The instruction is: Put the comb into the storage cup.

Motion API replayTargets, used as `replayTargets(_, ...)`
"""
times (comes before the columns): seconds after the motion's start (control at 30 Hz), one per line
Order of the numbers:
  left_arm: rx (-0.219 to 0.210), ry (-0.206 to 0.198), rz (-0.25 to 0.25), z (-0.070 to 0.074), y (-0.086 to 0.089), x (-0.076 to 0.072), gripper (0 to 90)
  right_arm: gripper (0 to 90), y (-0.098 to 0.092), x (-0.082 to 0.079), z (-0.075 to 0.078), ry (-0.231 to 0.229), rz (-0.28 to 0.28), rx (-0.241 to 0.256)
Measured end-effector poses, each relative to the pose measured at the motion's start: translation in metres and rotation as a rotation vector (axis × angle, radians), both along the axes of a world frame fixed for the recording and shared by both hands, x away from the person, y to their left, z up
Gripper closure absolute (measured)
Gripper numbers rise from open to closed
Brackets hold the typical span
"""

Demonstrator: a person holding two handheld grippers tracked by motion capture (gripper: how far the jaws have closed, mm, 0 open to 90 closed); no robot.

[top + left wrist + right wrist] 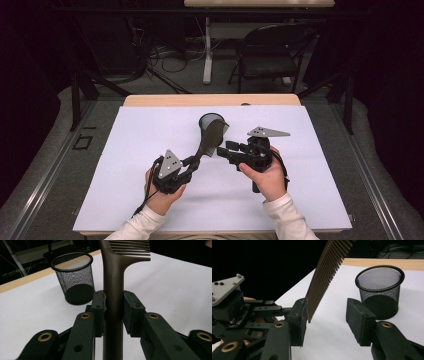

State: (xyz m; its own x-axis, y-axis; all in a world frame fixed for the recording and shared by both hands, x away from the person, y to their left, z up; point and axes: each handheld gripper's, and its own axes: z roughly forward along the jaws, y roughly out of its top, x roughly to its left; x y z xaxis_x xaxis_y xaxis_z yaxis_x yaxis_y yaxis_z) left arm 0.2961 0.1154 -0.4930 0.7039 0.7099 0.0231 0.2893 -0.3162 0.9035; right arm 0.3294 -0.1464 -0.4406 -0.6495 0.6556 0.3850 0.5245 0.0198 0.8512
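A dark brown comb (pixel 210 139) is held up off the table by its handle (pixel 113 302), with my left gripper (pixel 191 161) shut on it. Its teeth (pixel 324 275) point toward the right gripper. A black wire-mesh cup (pixel 212 122) stands upright and empty on the white sheet, just behind the comb; it also shows as the mesh cup (pixel 74 277) and the mesh cup (pixel 380 290). My right gripper (pixel 223 150) stands open beside the comb's head, its two pads (pixel 359 320) wide apart with nothing between them.
A white sheet (pixel 150 150) covers the wooden table (pixel 165 100). Behind the table stand a black folding chair (pixel 270 50) and a desk leg with cables on the floor. Black stands flank the table on both sides.
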Motion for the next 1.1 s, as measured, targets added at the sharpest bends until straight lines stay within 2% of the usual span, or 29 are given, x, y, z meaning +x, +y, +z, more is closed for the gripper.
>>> replayTargets(0.27,0.012,-0.005,-0.013,-0.002,-0.003,-0.003,72.5,56.5,-0.001,0.000,-0.004,0.008,-0.003,-0.012)
replayTargets(0.43,0.013,-0.003,-0.014,-0.003,-0.004,-0.004,72.5,60.6,-0.003,-0.001,-0.004,0.021,-0.006,0.010)
replayTargets(0.73,0.025,0.004,-0.033,-0.008,-0.008,-0.006,72.5,61.6,-0.007,0.000,-0.002,0.042,-0.010,0.050)
replayTargets(1.1,0.040,0.005,-0.056,-0.011,-0.014,-0.009,72.5,68.7,-0.014,0.002,-0.002,0.079,-0.028,0.071)
